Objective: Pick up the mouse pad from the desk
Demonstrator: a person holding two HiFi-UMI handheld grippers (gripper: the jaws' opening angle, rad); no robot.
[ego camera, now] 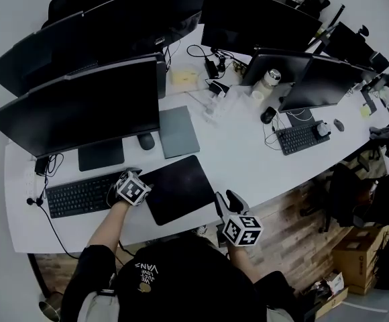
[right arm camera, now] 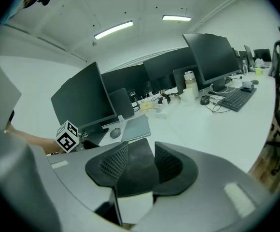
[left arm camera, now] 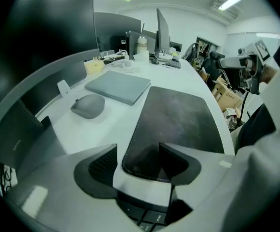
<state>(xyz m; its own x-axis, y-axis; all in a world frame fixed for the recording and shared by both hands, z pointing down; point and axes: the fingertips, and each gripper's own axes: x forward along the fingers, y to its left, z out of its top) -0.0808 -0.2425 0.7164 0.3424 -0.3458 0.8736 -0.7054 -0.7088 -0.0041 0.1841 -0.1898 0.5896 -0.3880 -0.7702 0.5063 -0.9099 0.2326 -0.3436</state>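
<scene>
Open-plan office, long white desk (ego camera: 235, 159), row of monitors. Mouse pad (ego camera: 180, 188) dark, lying flat on desk before me, right of keyboard (ego camera: 80, 194); closed grey laptop (ego camera: 178, 131) behind it. My left gripper (left arm camera: 137, 154) at pad's left end, jaws spread wide, pad edge between them, not pinched. My right gripper (right arm camera: 136, 161) off desk's front edge, jaws apart, empty. My judgement: work one jaw under thin edge, stay clear of keys, clamp firmly before lifting. Mouse (left arm camera: 88, 105) well apart.
</scene>
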